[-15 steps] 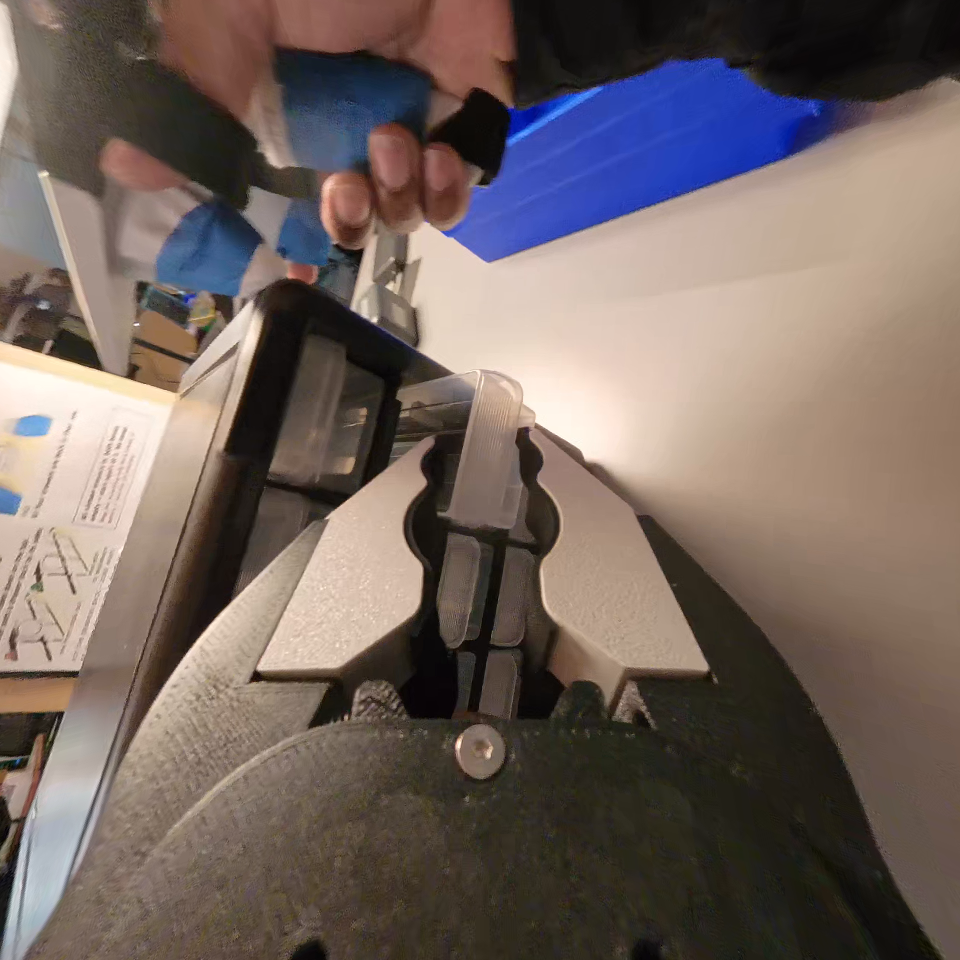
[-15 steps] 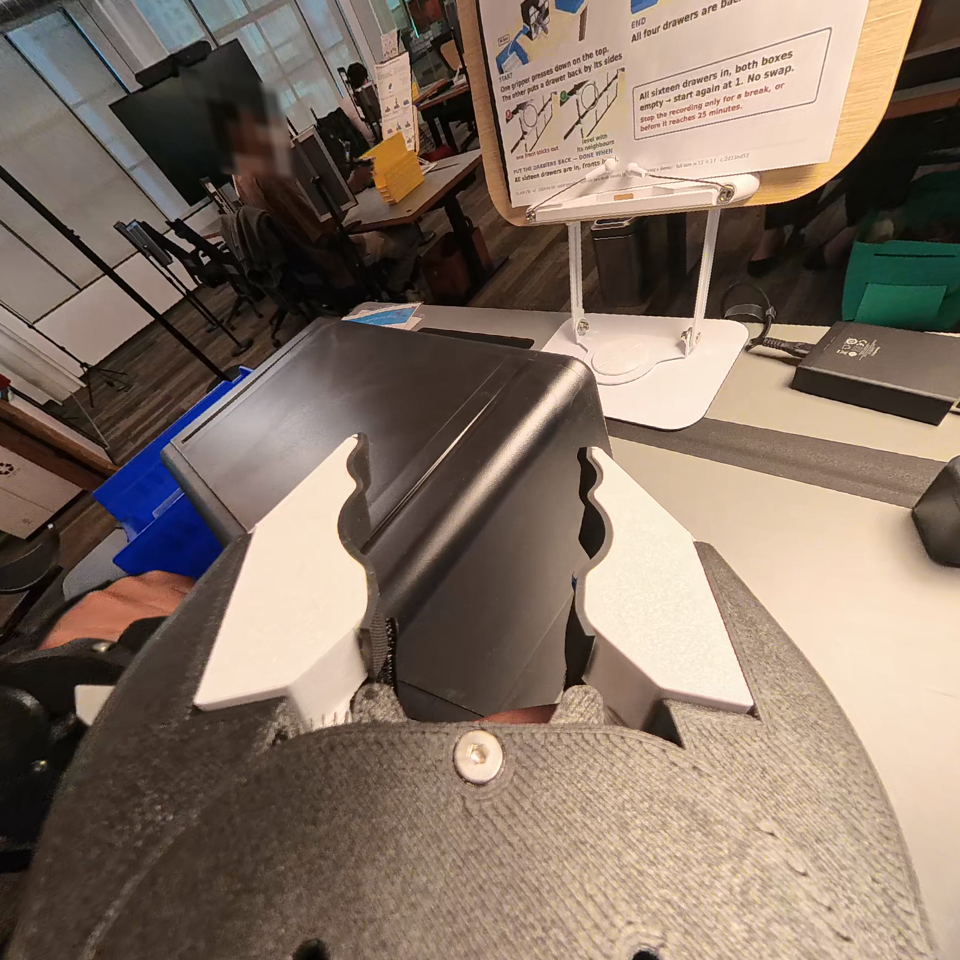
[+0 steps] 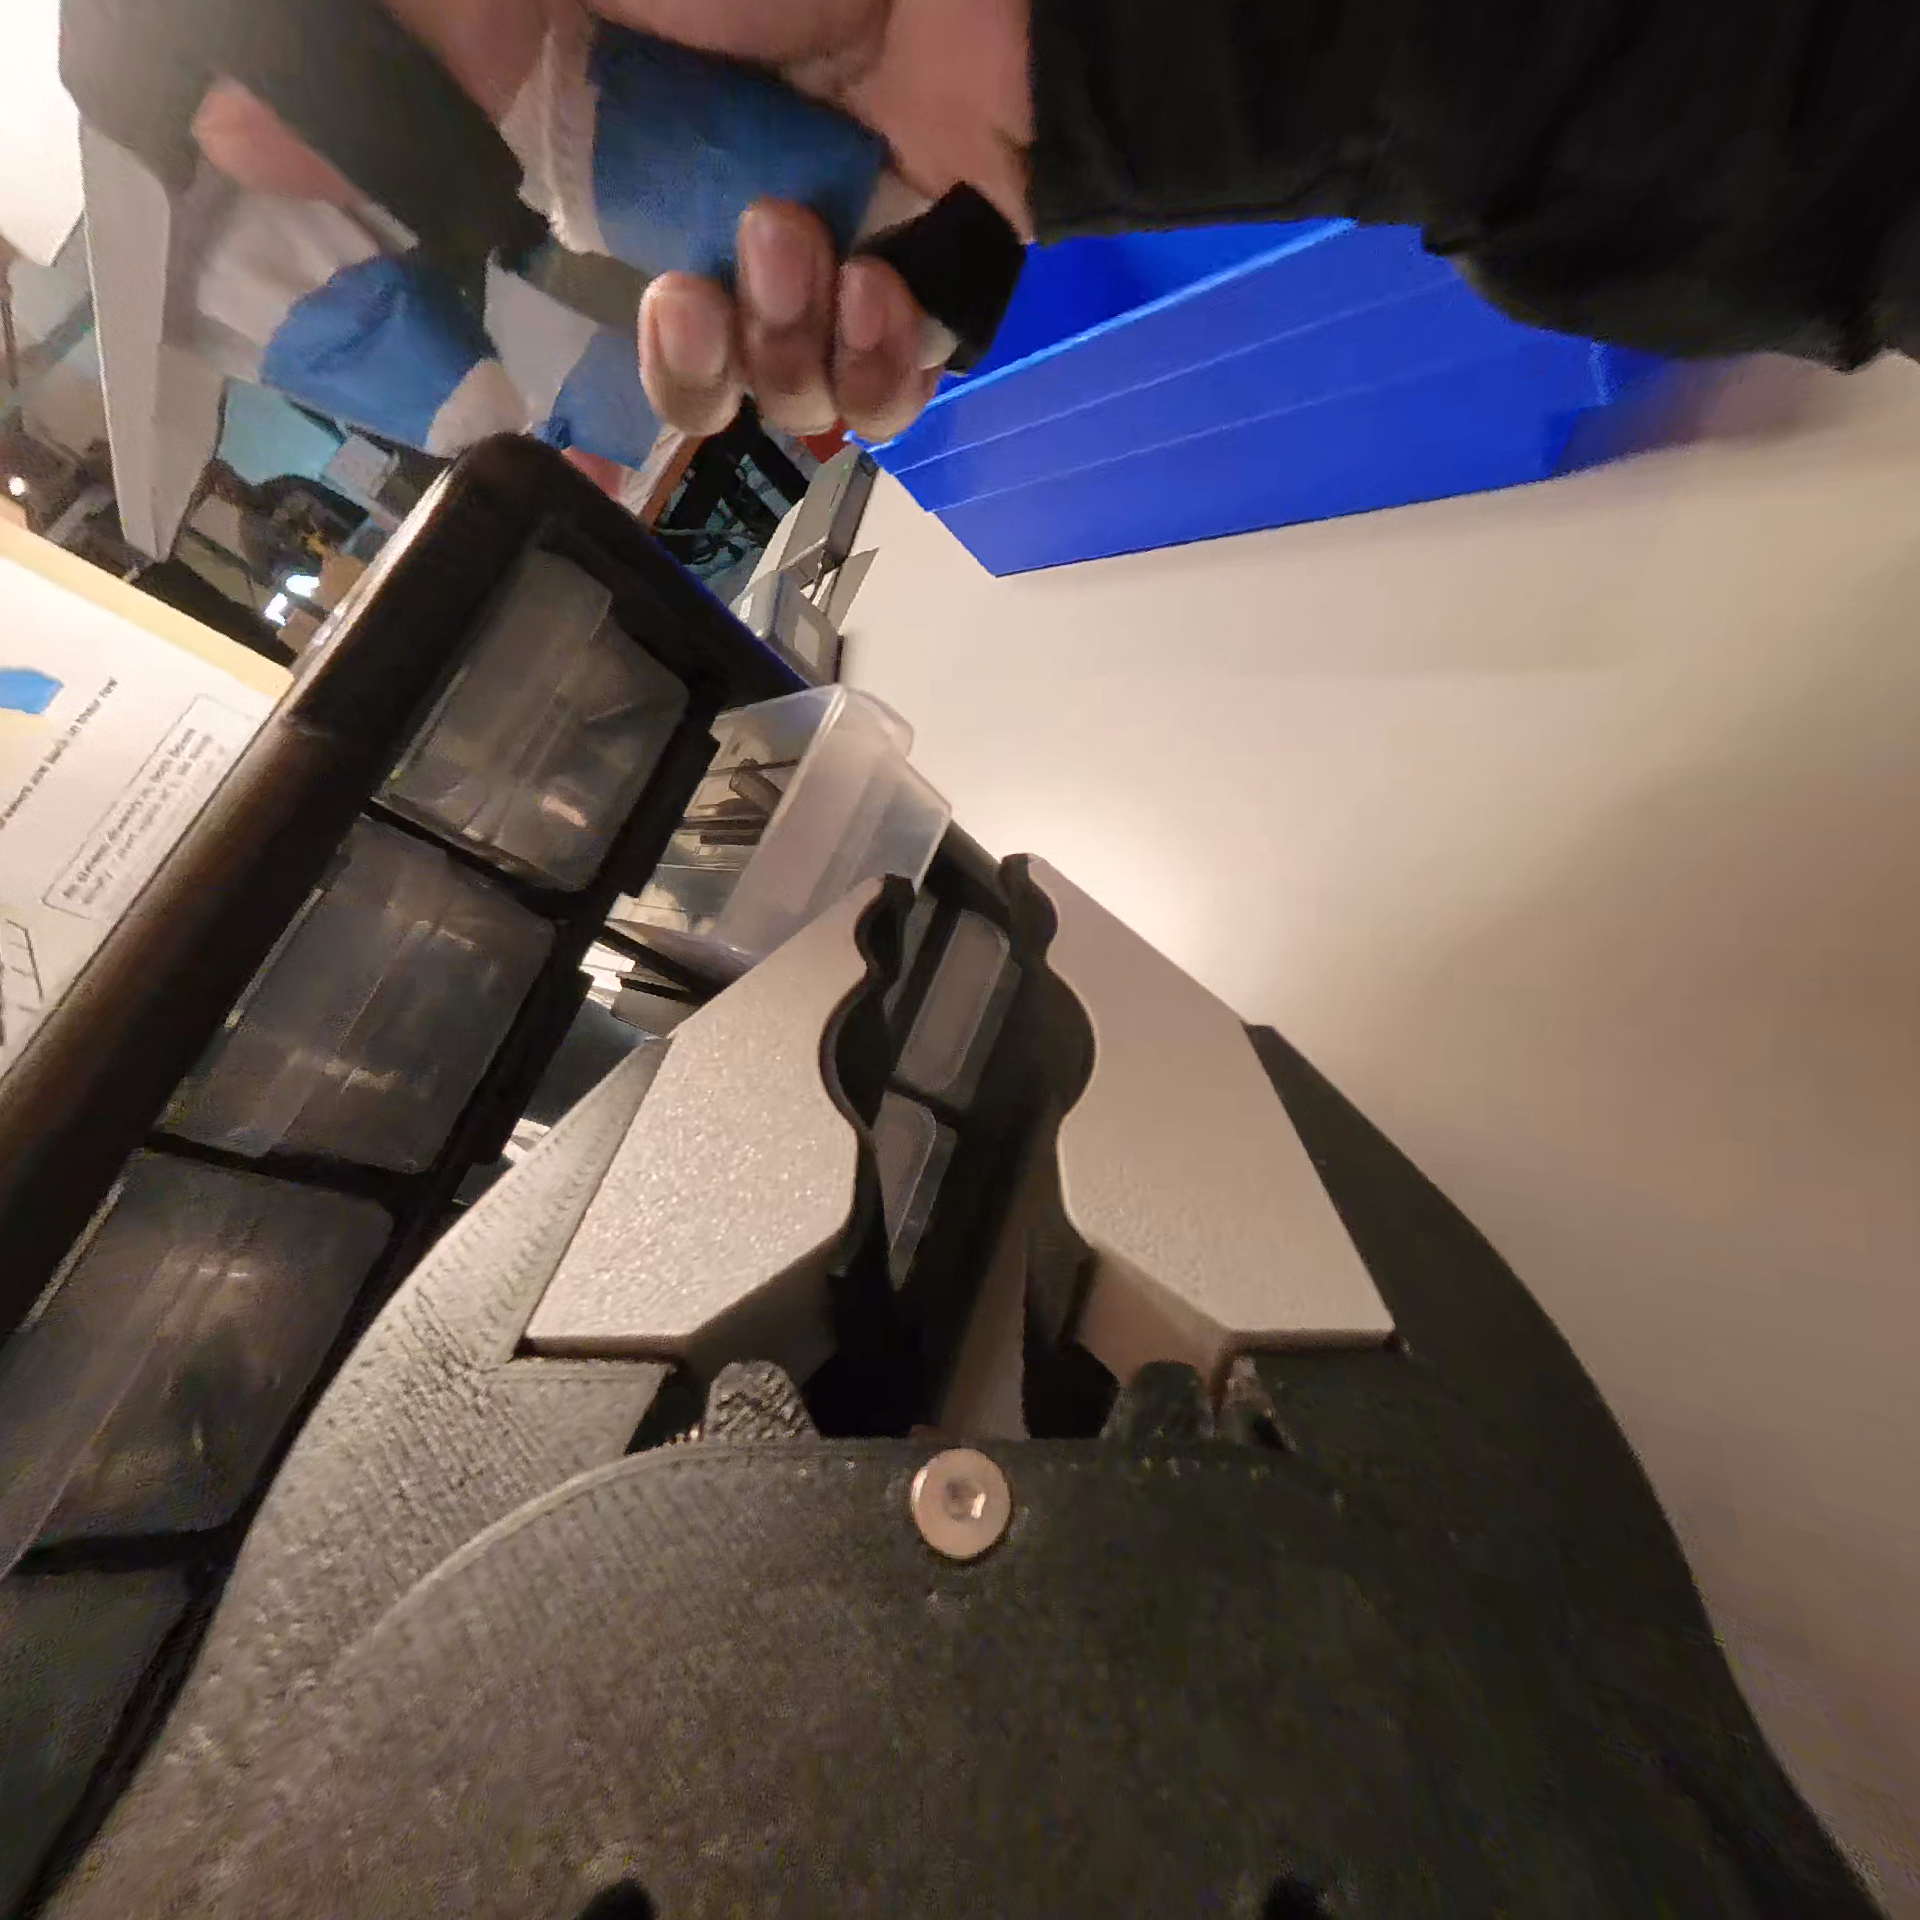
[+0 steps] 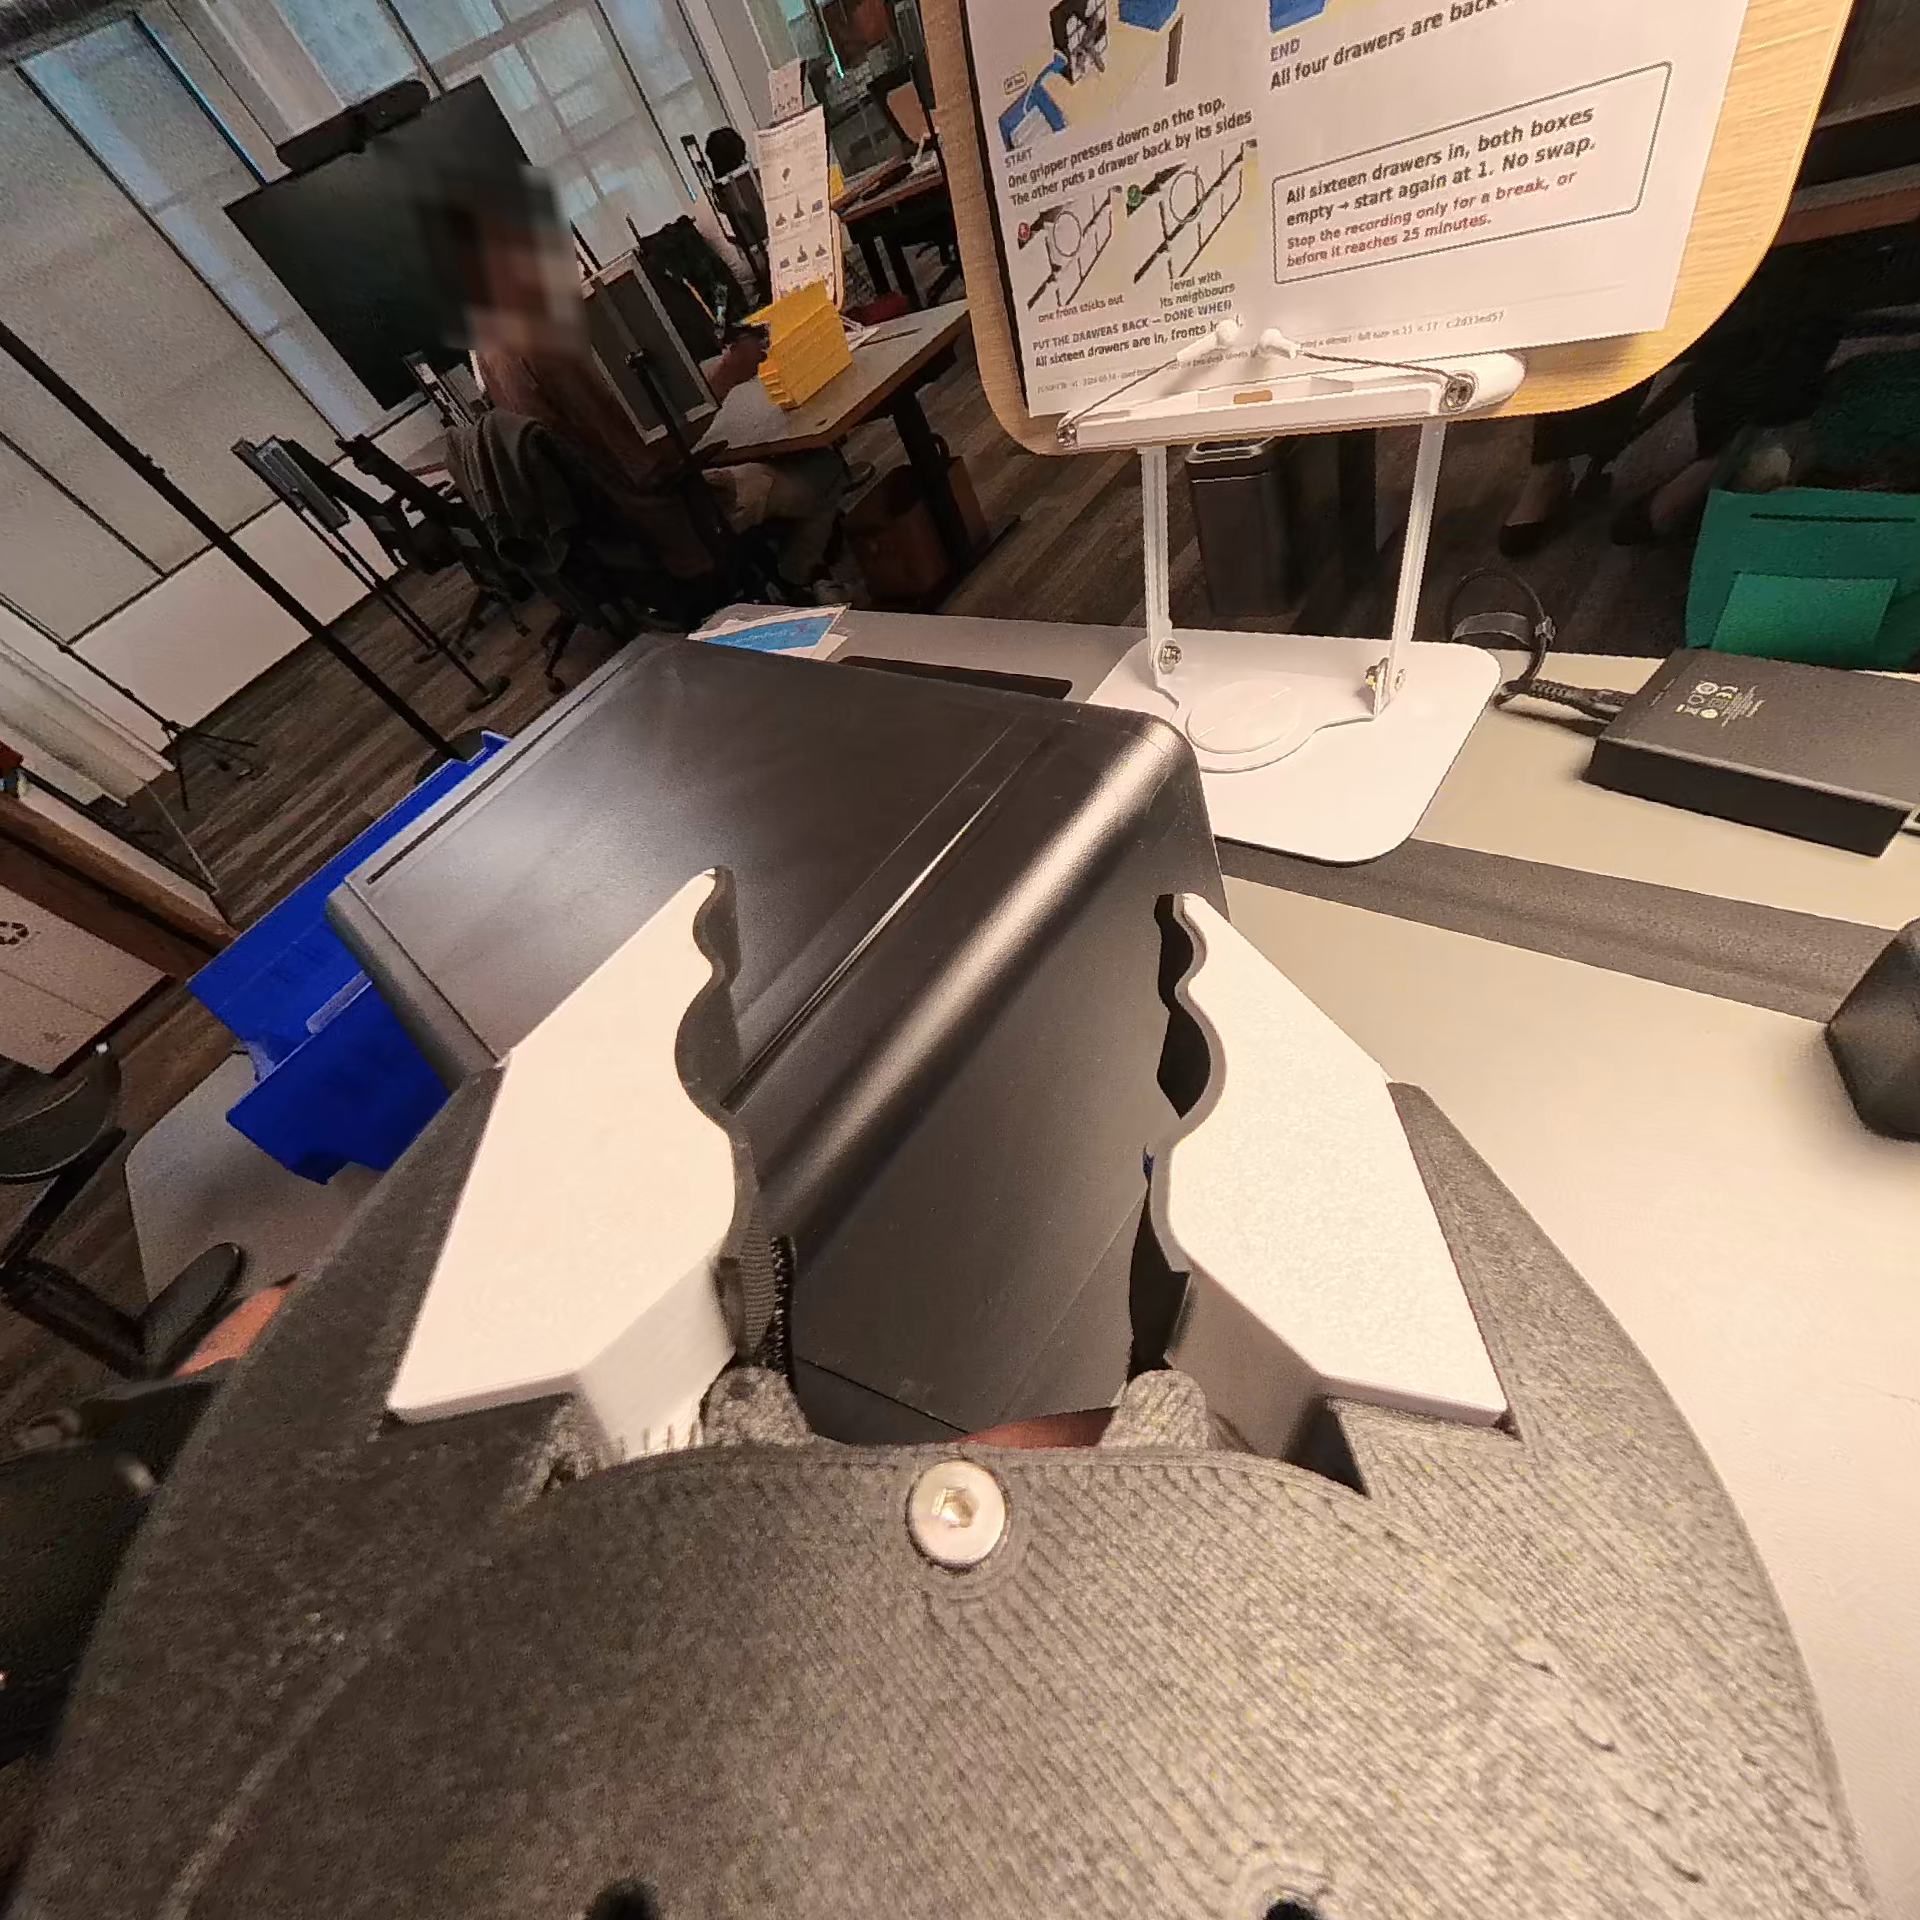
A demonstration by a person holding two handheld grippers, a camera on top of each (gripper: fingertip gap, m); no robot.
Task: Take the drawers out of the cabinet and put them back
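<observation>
In the left wrist view the black cabinet (image 3: pixel 260 810) fills the left side, with clear drawers (image 3: pixel 530 727) closed in its slots. One clear drawer (image 3: pixel 821 800) sticks partly out of its slot. My left gripper (image 3: pixel 956 883) is close to the cabinet front with its fingers narrowly apart. The drawer's front lies just left of my left fingertip (image 3: pixel 883 904), not between the pads. Handles of other drawers show through the gap. My right gripper (image 4: pixel 940 894) is wide open, its fingers lying over the cabinet's top (image 4: pixel 779 831) near its right edge.
A blue bin (image 3: pixel 1247 416) sits on the pale table (image 3: pixel 1455 831) beyond the cabinet; it also shows in the right wrist view (image 4: pixel 312 1049). A white stand (image 4: pixel 1299 748) with an instruction sheet, a black box (image 4: pixel 1756 748) and a dark object (image 4: pixel 1881 1039) stand to the right. A hand (image 3: pixel 779 312) holds the other gripper's handle above the cabinet.
The drawer's handle stood between my left fingers half a second ago. It now lies to their left, and the fingers have drawn closer together. My right gripper has not moved.
</observation>
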